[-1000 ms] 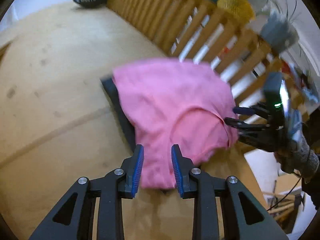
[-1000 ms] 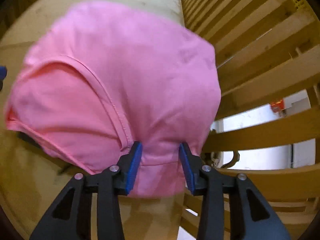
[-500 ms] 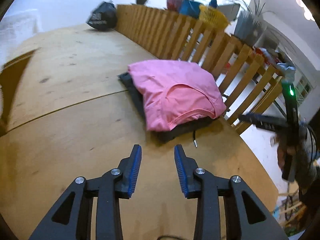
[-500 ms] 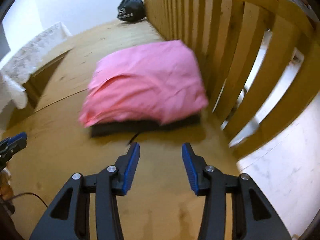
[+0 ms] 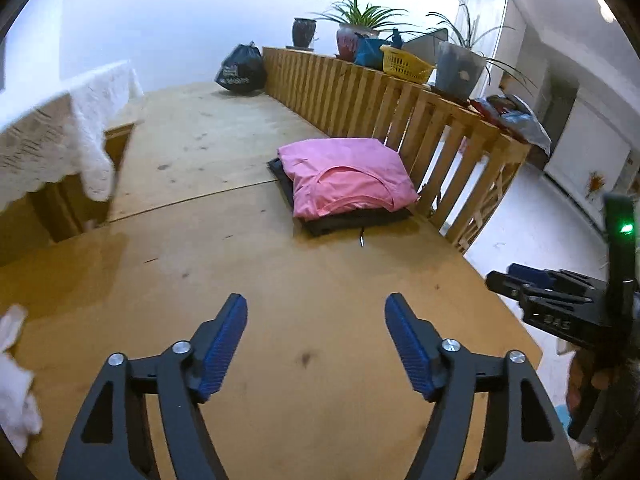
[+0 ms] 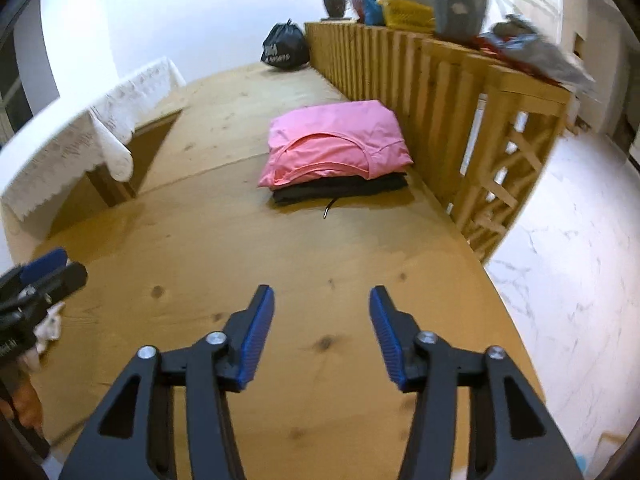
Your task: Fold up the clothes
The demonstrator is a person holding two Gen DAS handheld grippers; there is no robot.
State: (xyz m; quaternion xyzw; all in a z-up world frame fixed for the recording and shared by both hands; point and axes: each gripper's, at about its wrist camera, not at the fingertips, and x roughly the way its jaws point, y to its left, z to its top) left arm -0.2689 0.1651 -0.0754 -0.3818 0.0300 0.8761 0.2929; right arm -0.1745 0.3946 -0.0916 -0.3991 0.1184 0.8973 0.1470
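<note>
Pink shirt (image 5: 344, 178) sits folded atop a dark folded garment (image 6: 340, 191) far-side by the wooden railing (image 5: 400, 108), stacked clear of the table (image 5: 280, 280) centre; left gripper (image 5: 316, 344) and right gripper (image 6: 322, 330) hover near, both spread, holding nothing.

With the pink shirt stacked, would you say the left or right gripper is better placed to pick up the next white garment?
Left, probably. The white garment lies at the table's left edge beside the open left gripper; the right gripper sits farther over.
</note>
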